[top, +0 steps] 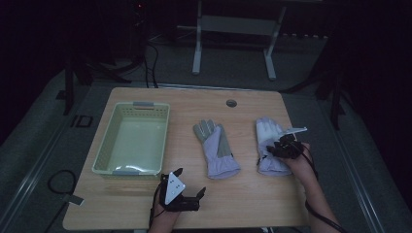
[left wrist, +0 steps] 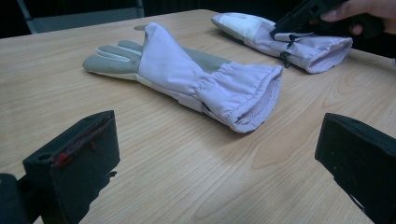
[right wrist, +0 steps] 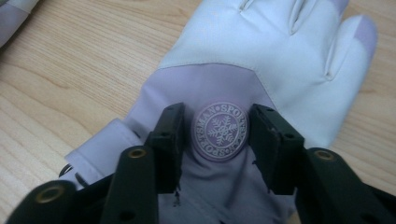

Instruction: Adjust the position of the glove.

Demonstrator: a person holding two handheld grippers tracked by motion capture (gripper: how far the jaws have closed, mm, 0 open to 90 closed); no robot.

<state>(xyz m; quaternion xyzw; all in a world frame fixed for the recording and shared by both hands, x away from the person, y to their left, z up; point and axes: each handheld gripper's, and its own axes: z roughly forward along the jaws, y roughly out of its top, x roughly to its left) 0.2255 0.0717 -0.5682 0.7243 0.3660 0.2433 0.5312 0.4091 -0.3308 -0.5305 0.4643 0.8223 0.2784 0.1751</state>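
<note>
Two lilac and pale grey gloves lie flat on the wooden table [top: 252,194]. The middle glove [top: 216,148] [left wrist: 187,70] is palm up with its cuff toward me. My right gripper [top: 279,144] [right wrist: 218,133] presses down on the back of the right glove [top: 268,131] [right wrist: 261,46]. Its jaws stand either side of a round snowflake badge [right wrist: 219,131] and pinch the fabric there. My left gripper [top: 190,180] [left wrist: 219,140] rests near the table's front edge, jaws wide apart and empty, pointing at the middle glove's cuff.
A pale green plastic basket [top: 104,145] stands empty on the table's left half. A round cable hole [top: 231,103] sits near the far edge. The right glove [left wrist: 261,30] with the other hand on it shows far off in the left gripper view.
</note>
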